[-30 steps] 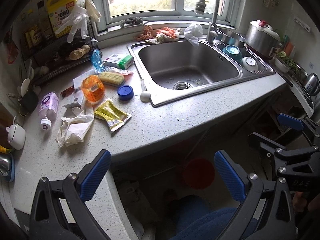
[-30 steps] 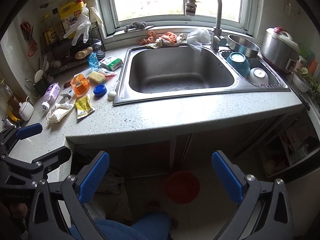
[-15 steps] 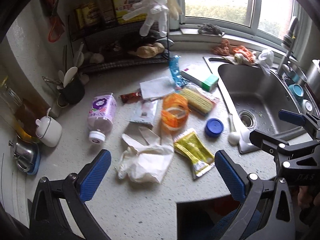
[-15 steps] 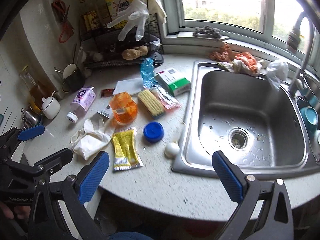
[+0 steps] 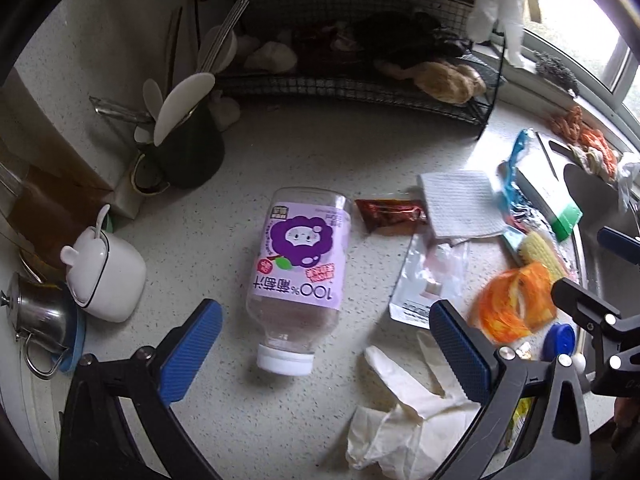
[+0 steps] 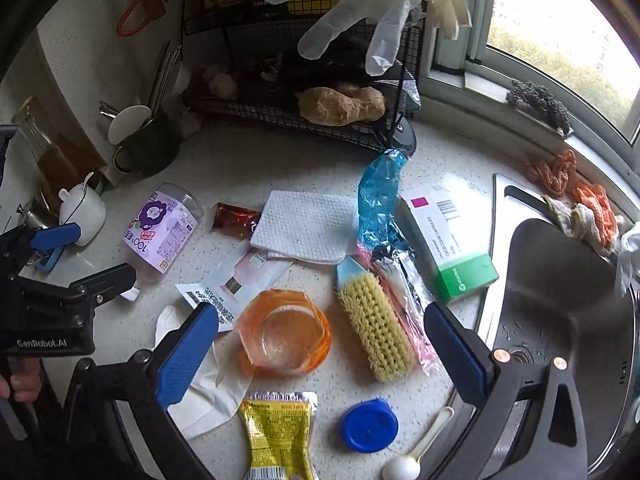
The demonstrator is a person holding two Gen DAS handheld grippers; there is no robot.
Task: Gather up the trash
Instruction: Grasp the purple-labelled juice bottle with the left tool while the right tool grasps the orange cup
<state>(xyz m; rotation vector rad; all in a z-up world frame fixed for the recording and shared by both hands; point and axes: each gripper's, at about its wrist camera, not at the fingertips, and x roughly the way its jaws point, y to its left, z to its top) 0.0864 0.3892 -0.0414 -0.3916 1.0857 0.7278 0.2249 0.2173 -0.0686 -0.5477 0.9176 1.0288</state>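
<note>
Two grippers hover over the littered counter (image 5: 280,152), both with fingers spread wide and holding nothing. Left gripper (image 5: 320,354) sits right above the bottle (image 5: 300,272), which lies on its side, white cap toward the camera, purple label reading "100%" beside Chinese characters. Right gripper (image 6: 320,354) hangs over the orange cup (image 6: 284,334), with the brush (image 6: 374,326) just beside it. Down front, a yellow sachet (image 6: 278,434) and a blue lid (image 6: 370,424). A white glove (image 5: 408,420) lies crumpled near the left gripper's right finger. Further back: napkin (image 6: 306,226), brown packet (image 6: 236,218), blue wrapper (image 6: 378,196), and a white-and-green box (image 6: 450,240) with a barcode. "GenRobot.AI" reads on the left gripper's body in the right view.
</note>
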